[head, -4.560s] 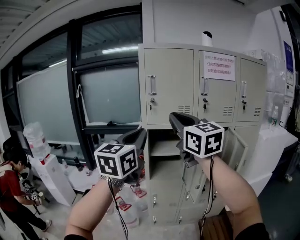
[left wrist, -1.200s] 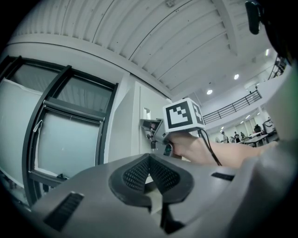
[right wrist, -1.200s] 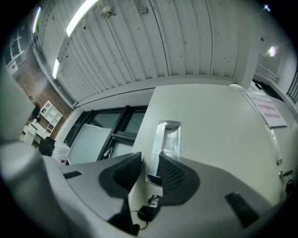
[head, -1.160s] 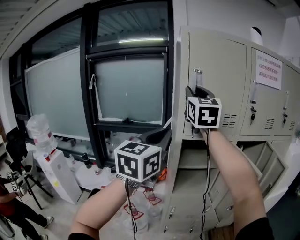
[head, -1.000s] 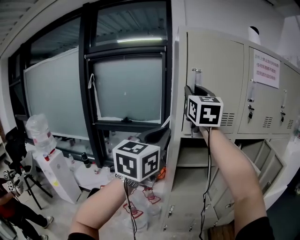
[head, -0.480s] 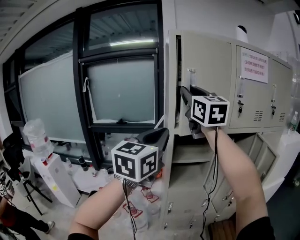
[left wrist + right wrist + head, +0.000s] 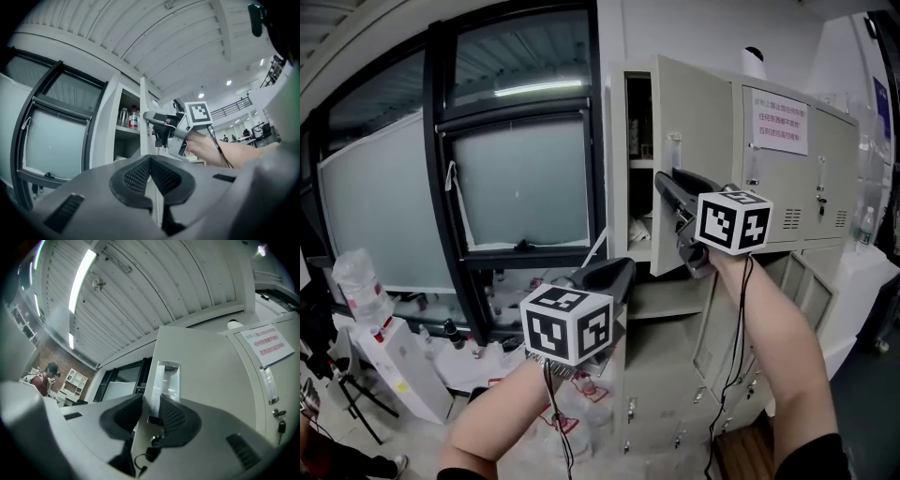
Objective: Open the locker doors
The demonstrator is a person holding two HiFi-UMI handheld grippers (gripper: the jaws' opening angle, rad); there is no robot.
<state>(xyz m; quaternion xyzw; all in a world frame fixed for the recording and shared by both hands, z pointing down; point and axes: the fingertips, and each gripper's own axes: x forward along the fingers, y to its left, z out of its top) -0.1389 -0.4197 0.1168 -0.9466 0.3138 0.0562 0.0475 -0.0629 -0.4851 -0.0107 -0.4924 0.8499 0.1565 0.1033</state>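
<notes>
1. The left tongs are nearest, down low. They are closed tight with nothing in them. They are well apart from the door handle, below it and to its left.
2. The right tongs are higher up. They are pinched on the door handle, near its bottom end, with one pad on each side. The handle is long and thin and stands up and down. So the right hand is the one on the job.
3. The handle sits on the top left door of the locker. This door is part way open. Its loose edge is on the left and sticks out toward the person. Its hinge side is on the right. I think the pull must come toward the person and then swing round to the right.
4. Behind the door is a shelf with bottles. The door hides most of the inside.
5. Farther along, the door with the paper note is closed. The right arm covers much of the lower doors, so I cannot tell how they all stand.
</notes>
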